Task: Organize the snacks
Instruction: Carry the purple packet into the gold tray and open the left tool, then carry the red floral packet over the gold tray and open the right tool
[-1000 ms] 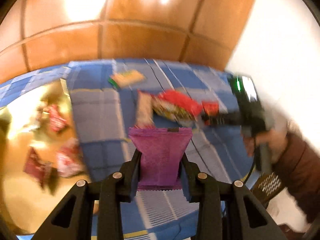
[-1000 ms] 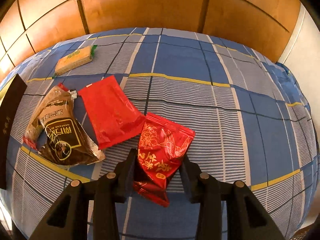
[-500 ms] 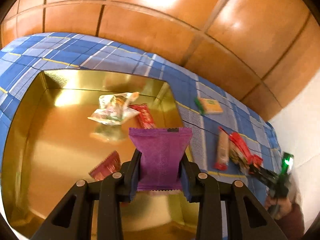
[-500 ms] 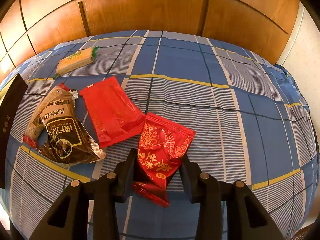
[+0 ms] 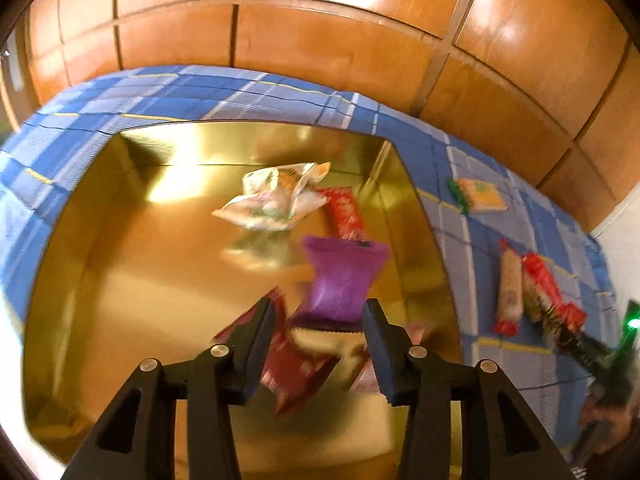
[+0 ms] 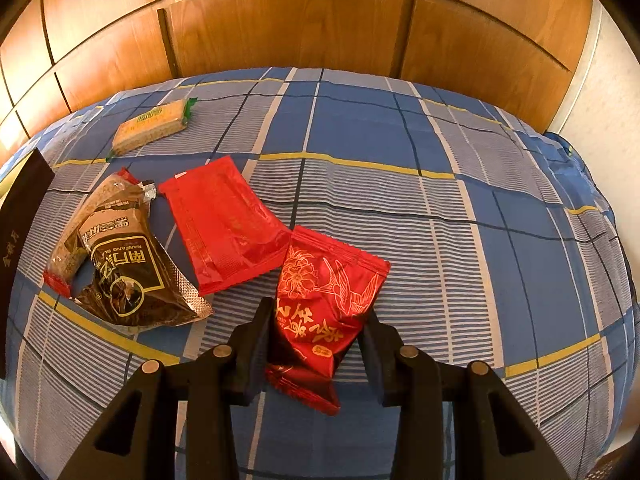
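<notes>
My left gripper (image 5: 320, 316) is open above the gold tin (image 5: 100, 240). The purple snack packet (image 5: 340, 280) is free of the fingers and blurred, dropping into the tin. In the tin lie a white crinkled packet (image 5: 276, 196), a red bar (image 5: 346, 212) and a dark red packet (image 5: 296, 368). My right gripper (image 6: 318, 320) is shut on a red packet with gold print (image 6: 324, 304), at the blue checked cloth (image 6: 440, 208). A plain red packet (image 6: 224, 224), a brown packet (image 6: 120, 264) and a wafer pack (image 6: 150, 128) lie to its left.
Wooden panels (image 6: 280, 28) stand behind the bed. The tin's dark lid (image 6: 20, 200) shows at the left edge of the right wrist view. In the left wrist view the wafer pack (image 5: 480, 196) and the other packets (image 5: 536, 288) lie right of the tin, with the right gripper (image 5: 612, 364) beyond.
My left gripper swung from the snacks to over the tin, then opened and let go of the purple packet, which is falling in. The right gripper kept hold of the red packet.
</notes>
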The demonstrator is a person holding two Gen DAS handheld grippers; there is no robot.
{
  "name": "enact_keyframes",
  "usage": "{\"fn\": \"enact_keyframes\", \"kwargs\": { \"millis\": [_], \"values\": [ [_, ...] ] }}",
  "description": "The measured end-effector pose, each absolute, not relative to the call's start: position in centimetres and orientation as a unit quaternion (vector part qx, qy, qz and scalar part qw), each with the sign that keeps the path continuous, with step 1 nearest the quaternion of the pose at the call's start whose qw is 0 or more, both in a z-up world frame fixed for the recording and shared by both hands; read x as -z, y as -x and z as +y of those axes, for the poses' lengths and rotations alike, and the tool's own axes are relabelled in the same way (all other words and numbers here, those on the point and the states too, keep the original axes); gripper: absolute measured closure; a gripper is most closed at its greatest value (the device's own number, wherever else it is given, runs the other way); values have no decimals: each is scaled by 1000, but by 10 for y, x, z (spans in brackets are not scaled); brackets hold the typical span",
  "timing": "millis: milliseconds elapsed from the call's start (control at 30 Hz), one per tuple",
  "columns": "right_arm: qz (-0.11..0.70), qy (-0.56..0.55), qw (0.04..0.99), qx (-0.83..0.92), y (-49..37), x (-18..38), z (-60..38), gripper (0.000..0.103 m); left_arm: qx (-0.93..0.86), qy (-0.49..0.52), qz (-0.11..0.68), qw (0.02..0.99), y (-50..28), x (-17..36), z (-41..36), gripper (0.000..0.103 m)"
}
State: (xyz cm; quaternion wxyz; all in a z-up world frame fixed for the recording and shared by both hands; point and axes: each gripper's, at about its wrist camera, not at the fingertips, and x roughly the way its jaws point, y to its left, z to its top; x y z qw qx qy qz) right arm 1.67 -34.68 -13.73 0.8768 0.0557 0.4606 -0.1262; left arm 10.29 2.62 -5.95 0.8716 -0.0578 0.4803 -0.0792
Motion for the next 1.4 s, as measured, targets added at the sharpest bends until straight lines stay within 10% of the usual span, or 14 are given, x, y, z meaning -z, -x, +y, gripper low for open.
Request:
{"fn": "enact_keyframes", "kwargs": {
  "millis": [1400],
  "values": [
    [412,-94,906,-28,18,72,-253,65,18,48,446,894,-45,39,50,52]
  ]
}}
